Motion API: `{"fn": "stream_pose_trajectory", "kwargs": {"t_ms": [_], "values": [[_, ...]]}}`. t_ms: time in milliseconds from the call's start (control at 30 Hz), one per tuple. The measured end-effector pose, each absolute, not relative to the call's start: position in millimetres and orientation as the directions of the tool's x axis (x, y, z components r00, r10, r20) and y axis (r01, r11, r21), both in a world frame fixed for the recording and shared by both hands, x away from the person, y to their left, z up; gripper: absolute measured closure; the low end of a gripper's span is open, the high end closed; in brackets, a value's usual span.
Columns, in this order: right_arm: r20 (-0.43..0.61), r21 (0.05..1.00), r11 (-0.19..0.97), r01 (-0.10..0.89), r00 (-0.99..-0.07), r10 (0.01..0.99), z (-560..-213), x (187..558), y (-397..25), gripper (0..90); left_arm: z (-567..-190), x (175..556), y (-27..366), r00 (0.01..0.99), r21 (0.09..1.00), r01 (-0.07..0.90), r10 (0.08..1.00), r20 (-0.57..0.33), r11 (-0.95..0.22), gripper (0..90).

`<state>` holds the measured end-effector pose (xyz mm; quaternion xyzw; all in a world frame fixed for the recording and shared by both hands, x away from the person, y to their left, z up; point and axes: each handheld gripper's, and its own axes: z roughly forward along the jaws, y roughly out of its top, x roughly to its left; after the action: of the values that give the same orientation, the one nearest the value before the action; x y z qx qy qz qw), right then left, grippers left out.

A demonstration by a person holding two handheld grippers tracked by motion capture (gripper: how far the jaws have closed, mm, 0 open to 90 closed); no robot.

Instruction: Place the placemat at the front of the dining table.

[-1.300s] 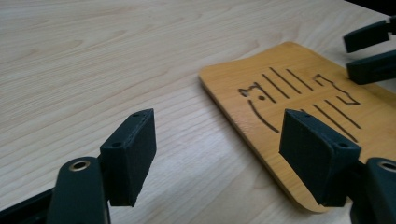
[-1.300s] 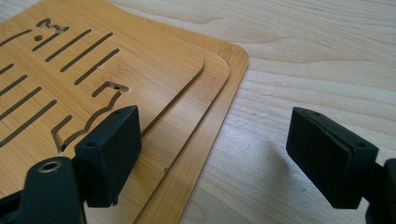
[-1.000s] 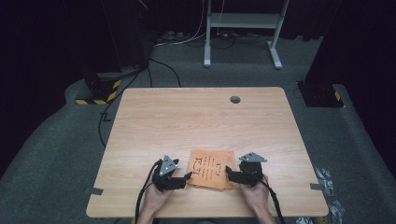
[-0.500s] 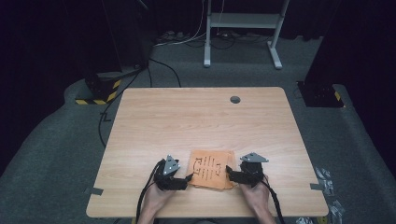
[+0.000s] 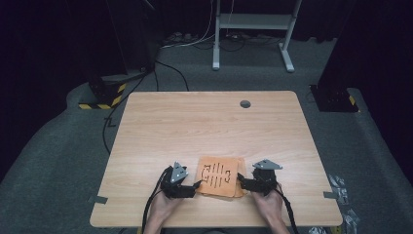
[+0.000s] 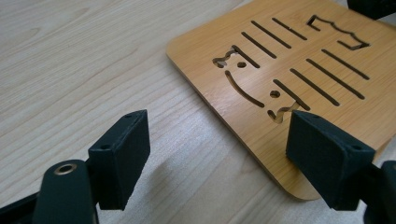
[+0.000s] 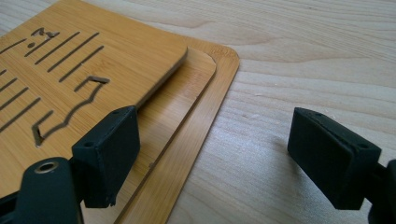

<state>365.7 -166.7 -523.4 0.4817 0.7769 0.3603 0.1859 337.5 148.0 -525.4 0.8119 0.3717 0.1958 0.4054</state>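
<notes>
While both hands rest at the bench's [image 5: 204, 122] near edge, a stack of bamboo boards [image 5: 218, 176] lies flat at about 6 o'clock on the surface, between the left claw [image 5: 196, 185] at its 9 o'clock and the right claw [image 5: 240, 181] at its 3 o'clock. Each claw stands wide open, gripping nothing, one jaw over the stack's edge and one over bare wood. Cut-out slots and a smiling face mark the top board [image 6: 299, 70], with no readable writing or brand.
</notes>
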Motion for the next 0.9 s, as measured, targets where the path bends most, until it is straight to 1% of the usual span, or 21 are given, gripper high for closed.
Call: {"fn": "stream_pose_trajectory", "kwargs": {"t_ms": [400, 500, 633, 767, 900], "values": [[0.055, 0.74, 0.286, 0.609, -0.478, 0.877, -523.3, 365.0, -168.4, 16.3, -525.7, 337.9, 145.5, 0.632, 0.795, 0.452, 0.774, 0.035, -0.405, 24.0], [0.083, 0.73, 0.282, 0.623, -0.491, 0.867, -523.8, 365.8, -171.2, 14.2, -525.7, 338.7, 146.0, 0.636, 0.794, 0.452, 0.771, 0.033, -0.407, 24.0], [0.098, 0.72, 0.284, 0.633, -0.498, 0.861, -522.5, 368.2, -172.9, 14.2, -525.8, 339.0, 146.0, 0.634, 0.793, 0.454, 0.773, 0.033, -0.407, 24.1], [0.158, 0.722, 0.25, 0.645, -0.506, 0.848, -518.1, 367.0, -176.6, 16.0, -525.7, 338.6, 145.3, 0.634, 0.79, 0.455, 0.773, 0.037, -0.411, 24.8], [0.177, 0.748, 0.234, 0.621, -0.526, 0.832, -512.3, 360.5, -179.6, 20.9, -525.8, 338.8, 145.1, 0.634, 0.787, 0.46, 0.773, 0.034, -0.412, 24.8]]}}
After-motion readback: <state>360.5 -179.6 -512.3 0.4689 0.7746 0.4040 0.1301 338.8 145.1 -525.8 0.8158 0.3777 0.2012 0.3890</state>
